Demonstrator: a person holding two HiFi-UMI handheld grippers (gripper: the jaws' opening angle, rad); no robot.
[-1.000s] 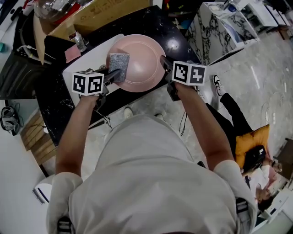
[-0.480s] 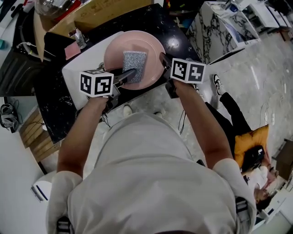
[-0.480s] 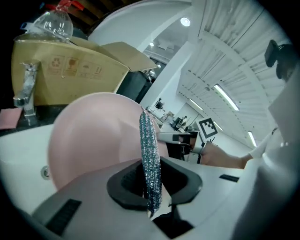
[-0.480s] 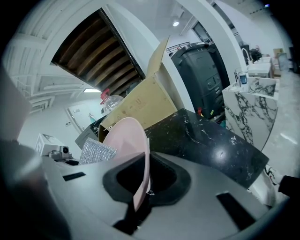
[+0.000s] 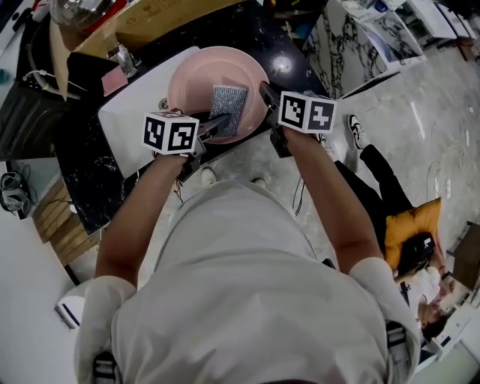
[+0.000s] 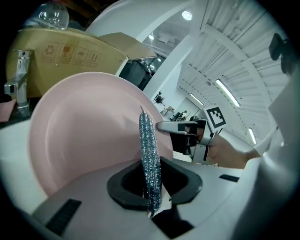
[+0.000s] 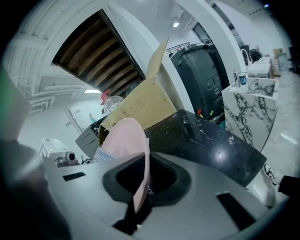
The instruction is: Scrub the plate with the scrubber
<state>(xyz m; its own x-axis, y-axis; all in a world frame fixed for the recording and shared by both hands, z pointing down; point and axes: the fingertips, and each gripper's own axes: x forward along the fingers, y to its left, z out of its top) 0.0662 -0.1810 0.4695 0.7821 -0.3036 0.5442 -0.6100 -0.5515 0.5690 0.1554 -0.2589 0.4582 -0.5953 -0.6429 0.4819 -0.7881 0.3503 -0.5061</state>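
A pink plate (image 5: 196,82) is held tilted above the black counter, and my right gripper (image 5: 264,91) is shut on its right rim. In the right gripper view the plate's edge (image 7: 140,173) runs between the jaws. My left gripper (image 5: 217,121) is shut on a silver mesh scrubber (image 5: 227,109) that lies flat against the plate's inner face. The left gripper view shows the scrubber (image 6: 149,159) edge-on between the jaws, with the plate (image 6: 79,136) filling the left and the right gripper (image 6: 180,133) beyond.
A white board (image 5: 135,112) lies on the black marble counter (image 5: 296,64) under the plate. A small metal tap (image 5: 120,56) and a cardboard box (image 5: 157,19) stand behind. A marble-patterned cabinet (image 5: 352,45) is at the right. A person sits on the floor at lower right.
The left gripper has carried the scrubber rightward across the plate, from its left rim to right of its middle. The plate has shifted slightly; the right gripper keeps its hold.
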